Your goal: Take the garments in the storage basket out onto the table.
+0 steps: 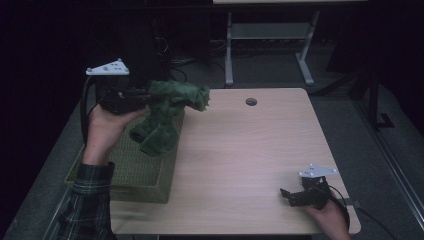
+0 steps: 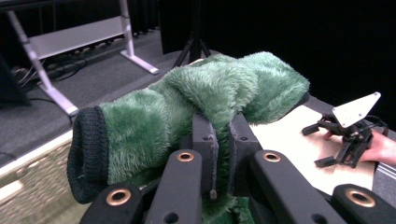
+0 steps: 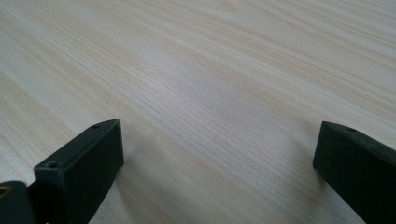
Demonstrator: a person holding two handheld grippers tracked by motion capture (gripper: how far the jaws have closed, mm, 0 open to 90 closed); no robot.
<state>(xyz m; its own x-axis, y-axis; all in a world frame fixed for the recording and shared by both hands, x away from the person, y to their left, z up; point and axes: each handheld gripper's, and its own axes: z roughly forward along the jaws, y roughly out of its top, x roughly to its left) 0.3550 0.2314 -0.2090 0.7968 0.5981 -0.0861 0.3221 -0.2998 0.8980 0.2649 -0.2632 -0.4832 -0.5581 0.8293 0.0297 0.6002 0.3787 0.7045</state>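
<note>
The left gripper (image 2: 218,140) pinches the green fuzzy sock (image 1: 167,107), lifted above the woven basket (image 1: 140,175). Placement on the table (image 1: 250,150) remains. The right gripper (image 1: 290,196) rests spread and empty.

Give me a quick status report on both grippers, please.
Left gripper shut on green fuzzy sock, lifted over woven basket. Right gripper open, resting on table. Nothing in the way.

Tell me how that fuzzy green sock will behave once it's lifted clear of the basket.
Probably floppy: the green sock droops on both sides of the left gripper pinching it. Likely light, since one pinch holds it. Its plush pile looks grippy, so slipping seems unlikely.
</note>
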